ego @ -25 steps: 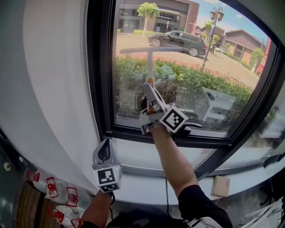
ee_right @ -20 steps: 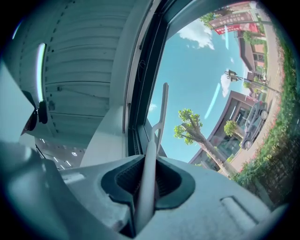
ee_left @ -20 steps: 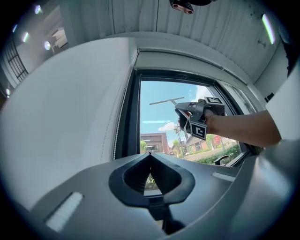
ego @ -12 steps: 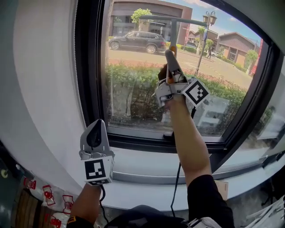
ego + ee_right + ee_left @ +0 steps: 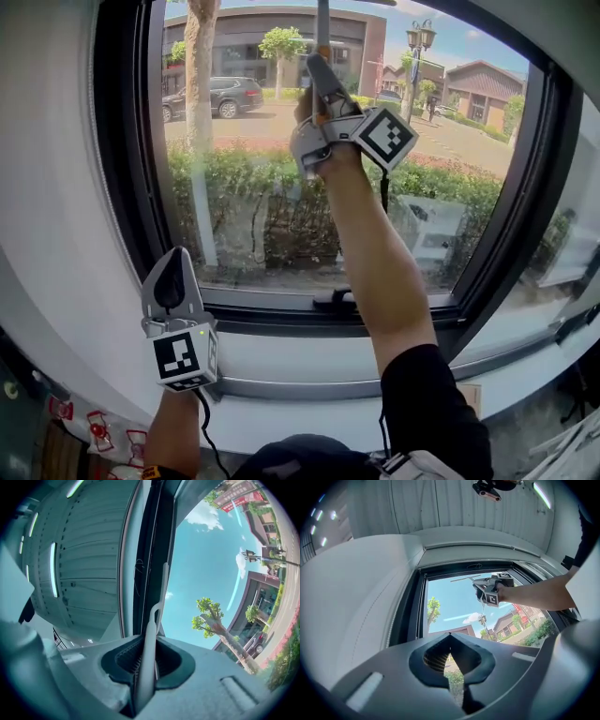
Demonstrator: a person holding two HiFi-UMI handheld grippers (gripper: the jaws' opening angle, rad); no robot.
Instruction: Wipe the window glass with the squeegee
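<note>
Head view close before window (image 5: 246, 141); both gripper views upward at it.

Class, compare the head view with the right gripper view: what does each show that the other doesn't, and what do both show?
Head view only: the left claw held low near the sill, and the arm holding the right claw high. Right gripper view only: the squeegee blade beside the dark window frame, and ceiling lights. Both: the squeegee handle gripped in the right claw, the glass, a tree and a parked car.
</note>
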